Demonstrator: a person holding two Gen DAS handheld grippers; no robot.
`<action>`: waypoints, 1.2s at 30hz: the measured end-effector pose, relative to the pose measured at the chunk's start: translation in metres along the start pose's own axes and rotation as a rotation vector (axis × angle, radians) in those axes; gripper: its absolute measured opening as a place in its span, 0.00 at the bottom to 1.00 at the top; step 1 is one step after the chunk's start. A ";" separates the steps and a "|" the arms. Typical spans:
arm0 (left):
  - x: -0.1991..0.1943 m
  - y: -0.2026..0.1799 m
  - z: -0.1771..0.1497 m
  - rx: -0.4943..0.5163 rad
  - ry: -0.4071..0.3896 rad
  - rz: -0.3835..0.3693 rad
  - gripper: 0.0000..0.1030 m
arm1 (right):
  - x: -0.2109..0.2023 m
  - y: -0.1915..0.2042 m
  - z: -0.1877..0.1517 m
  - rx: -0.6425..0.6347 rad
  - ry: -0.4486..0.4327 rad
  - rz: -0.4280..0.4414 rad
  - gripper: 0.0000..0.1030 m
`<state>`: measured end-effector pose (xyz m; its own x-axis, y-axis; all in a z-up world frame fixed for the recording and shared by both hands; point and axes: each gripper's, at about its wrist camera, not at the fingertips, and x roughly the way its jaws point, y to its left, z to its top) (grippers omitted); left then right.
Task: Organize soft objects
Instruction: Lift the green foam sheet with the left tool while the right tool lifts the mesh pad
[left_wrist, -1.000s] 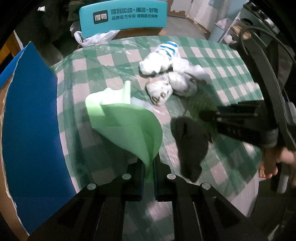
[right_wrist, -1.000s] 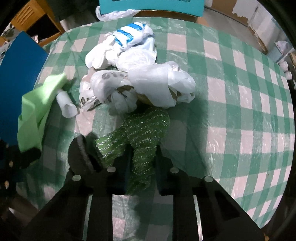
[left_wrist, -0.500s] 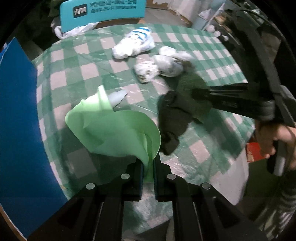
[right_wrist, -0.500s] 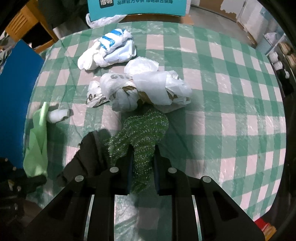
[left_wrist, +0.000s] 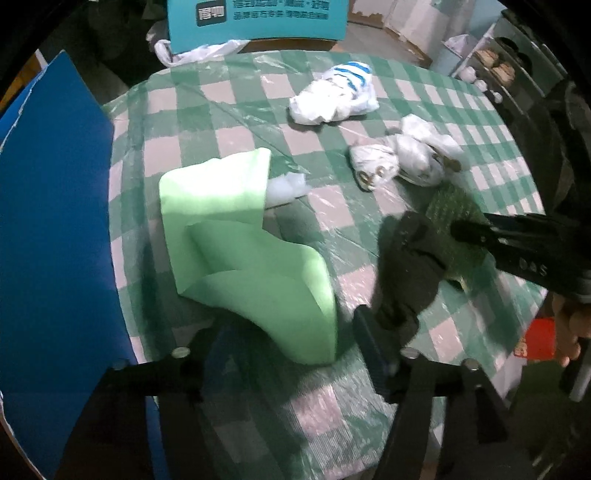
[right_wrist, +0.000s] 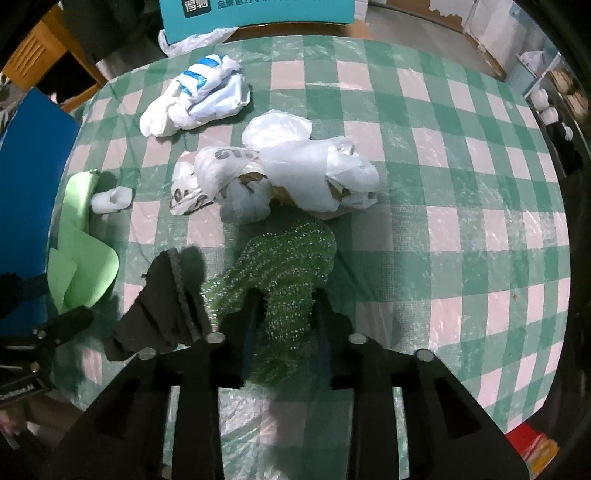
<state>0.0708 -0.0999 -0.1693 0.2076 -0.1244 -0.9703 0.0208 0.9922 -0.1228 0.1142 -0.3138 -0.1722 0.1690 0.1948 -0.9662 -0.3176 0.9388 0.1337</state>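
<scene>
My left gripper (left_wrist: 291, 354) has just been opening, and the light green cloth (left_wrist: 240, 258) is lying released on the checked tablecloth (left_wrist: 369, 99) between its spread jaws. My right gripper (right_wrist: 284, 306) is also parting around the sparkly green cloth (right_wrist: 284, 266), pads no longer squeezing, beside the black cloth (right_wrist: 162, 306). I should be lifting both straight up, so neither pile gets dragged.
</scene>
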 end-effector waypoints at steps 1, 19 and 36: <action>0.001 0.000 0.001 -0.002 -0.003 0.006 0.69 | 0.000 -0.002 -0.001 0.003 -0.002 -0.006 0.38; 0.014 0.004 0.018 0.030 -0.030 0.118 0.78 | 0.011 -0.005 0.006 0.001 -0.004 -0.059 0.62; 0.014 -0.012 0.003 0.112 -0.087 0.236 0.44 | 0.024 0.022 0.010 -0.034 0.038 -0.053 0.18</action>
<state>0.0764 -0.1135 -0.1803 0.3029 0.1059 -0.9471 0.0689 0.9888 0.1326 0.1208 -0.2858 -0.1900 0.1513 0.1340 -0.9794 -0.3408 0.9371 0.0755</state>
